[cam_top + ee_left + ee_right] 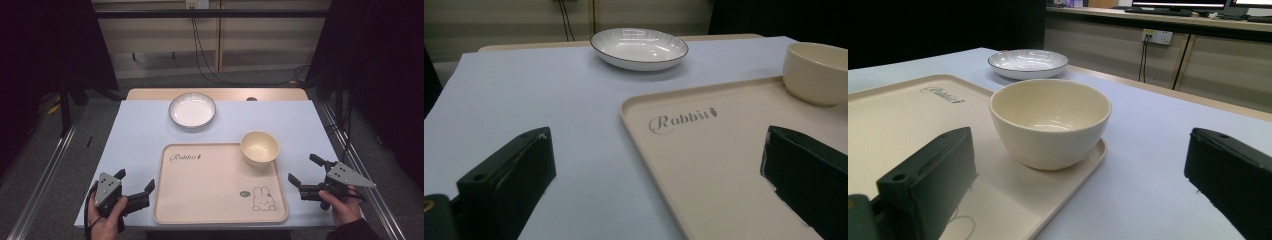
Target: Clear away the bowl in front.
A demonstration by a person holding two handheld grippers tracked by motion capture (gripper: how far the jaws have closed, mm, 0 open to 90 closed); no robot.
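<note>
I'm lining up over the tray (220,190), centre-bottom of the high view. Bowl (259,148) is sitting on its upper-right corner, plate (192,110) upper centre, off the tray. Best approach, I reckon: right gripper (307,174) closing on the bowl rim, level. Both grippers, left gripper (135,186) included, are gaping wide, holding 0 things.

The worktop (140,140) has a pale blue cover, with bare wood along its far edge. A white plate (192,110) with a dark rim lies toward the far side. Nearer lies a cream tray (210,190) (printed with a rabbit), its left edge well apart from the plate.
</note>
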